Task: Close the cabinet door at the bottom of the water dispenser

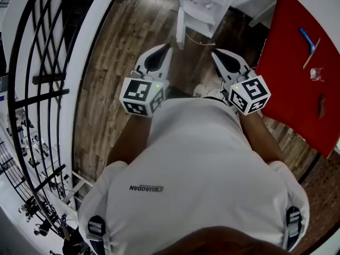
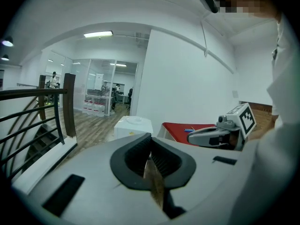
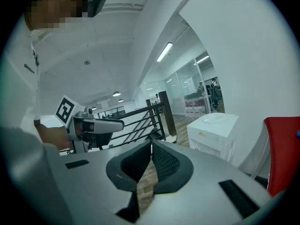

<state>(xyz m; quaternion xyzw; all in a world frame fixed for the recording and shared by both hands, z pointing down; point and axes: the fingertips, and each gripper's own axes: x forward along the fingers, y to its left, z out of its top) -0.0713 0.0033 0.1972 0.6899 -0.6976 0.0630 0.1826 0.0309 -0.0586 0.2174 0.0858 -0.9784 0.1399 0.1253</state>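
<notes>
The white water dispenser [image 1: 204,3] stands on the wooden floor at the top of the head view, some way ahead of both grippers. Its bottom cabinet door [image 1: 180,28] stands swung open on the left side. My left gripper [image 1: 166,47] and right gripper [image 1: 214,52] are held side by side in front of the person's body, pointing toward the dispenser. Both are shut with nothing between the jaws. The left gripper view shows the dispenser [image 2: 133,125] beyond the shut left gripper [image 2: 150,136]. The right gripper view shows the dispenser [image 3: 213,128] to the right of the shut right gripper [image 3: 151,142].
A red table [image 1: 295,62] stands at the right with a blue tool [image 1: 308,40], a small glass [image 1: 317,74] and a brown item on it. A black stair railing [image 1: 42,78] runs along the left. A thin white cable [image 1: 197,40] lies on the floor by the dispenser.
</notes>
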